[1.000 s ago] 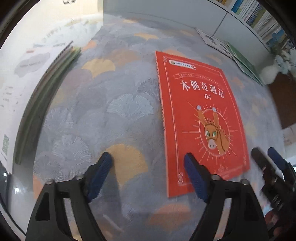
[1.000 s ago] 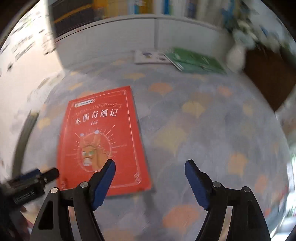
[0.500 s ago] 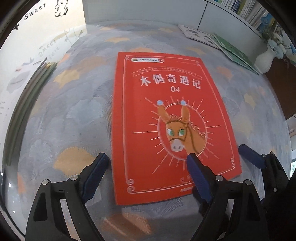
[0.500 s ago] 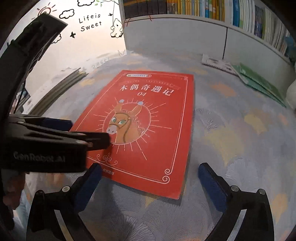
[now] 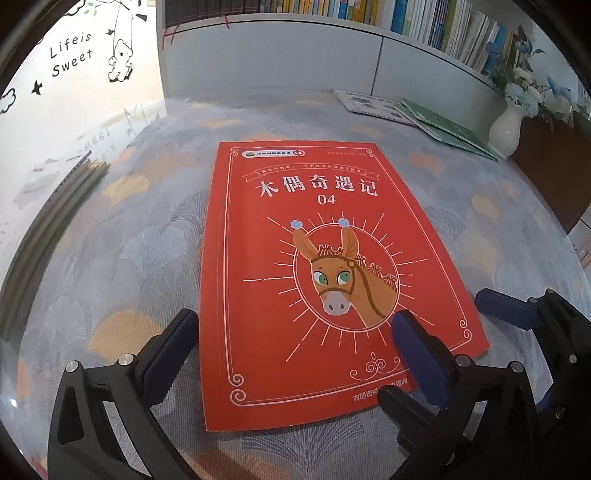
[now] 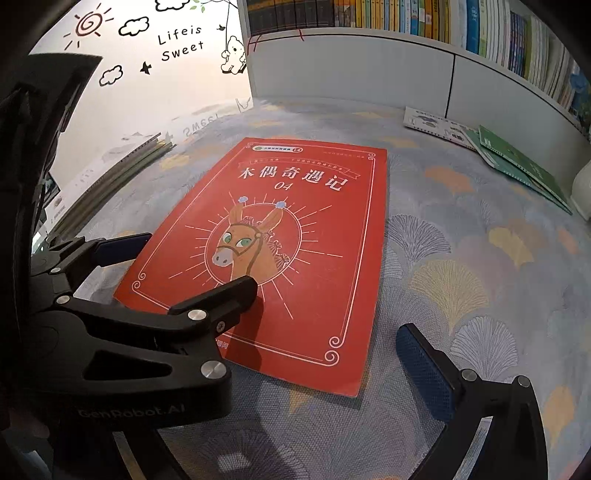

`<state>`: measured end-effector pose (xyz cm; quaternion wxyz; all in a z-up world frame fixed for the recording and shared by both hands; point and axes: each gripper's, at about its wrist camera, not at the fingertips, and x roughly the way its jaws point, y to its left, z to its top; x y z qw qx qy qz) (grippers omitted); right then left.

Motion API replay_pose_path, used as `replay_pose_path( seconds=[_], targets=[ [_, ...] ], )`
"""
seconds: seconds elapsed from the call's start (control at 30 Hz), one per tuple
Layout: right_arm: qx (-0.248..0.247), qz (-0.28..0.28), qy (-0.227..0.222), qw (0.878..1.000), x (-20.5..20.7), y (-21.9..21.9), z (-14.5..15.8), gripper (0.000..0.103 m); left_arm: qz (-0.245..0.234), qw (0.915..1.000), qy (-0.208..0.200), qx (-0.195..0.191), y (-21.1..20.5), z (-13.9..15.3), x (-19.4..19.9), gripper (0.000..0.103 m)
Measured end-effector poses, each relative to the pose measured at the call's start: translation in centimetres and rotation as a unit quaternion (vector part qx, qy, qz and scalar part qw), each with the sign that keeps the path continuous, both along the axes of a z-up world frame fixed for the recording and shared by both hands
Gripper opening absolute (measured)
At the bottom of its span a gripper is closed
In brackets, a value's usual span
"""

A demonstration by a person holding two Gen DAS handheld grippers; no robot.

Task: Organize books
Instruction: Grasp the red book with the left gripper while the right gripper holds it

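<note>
The left claw (image 5: 295,343) is opening wide over the near end of the red book (image 5: 317,266), which lies flat on the desk (image 5: 147,258) and is not pinched. The right claw (image 6: 295,332) gapes wide beside it, holding nothing. This looks like the reach-and-grab step. Next, one claw must lift an edge. Farther off lie green books (image 5: 447,129) under the shelf (image 5: 406,22).

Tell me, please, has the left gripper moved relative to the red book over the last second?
Yes. The left gripper has shifted right: the red book, lying flat, sat beyond its right finger and now lies between both; its jaws are opening.
</note>
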<state>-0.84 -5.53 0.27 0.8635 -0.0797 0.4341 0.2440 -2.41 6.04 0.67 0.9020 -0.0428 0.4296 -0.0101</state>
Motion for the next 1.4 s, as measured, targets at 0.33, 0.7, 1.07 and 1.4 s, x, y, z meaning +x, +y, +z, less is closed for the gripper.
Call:
replay_pose_path(
  seconds=[0.33,0.7,1.07,1.4],
  targets=[
    [0.0,0.013,-0.002,1.0,0.1,0.9,0.2,0.103,0.039,0.999,0.021,-0.002,-1.8,0.3,0.2,0.102],
    [0.121,-0.037,0.009,0.992,1.6,-3.1,2.3,0.08,0.024,0.9921,0.033,-0.119,-0.4,3.4,0.6,0.101],
    [0.215,-0.02,0.145,0.966,3.1,-4.8,0.7,0.071,-0.05,0.9524,0.129,-0.271,1.7,0.5,2.4,0.073],
    [0.25,-0.104,0.179,0.946,3.5,-4.8,-0.7,0.005,0.03,0.9469,0.132,-0.292,7.5,0.5,3.1,0.062]
  ],
)
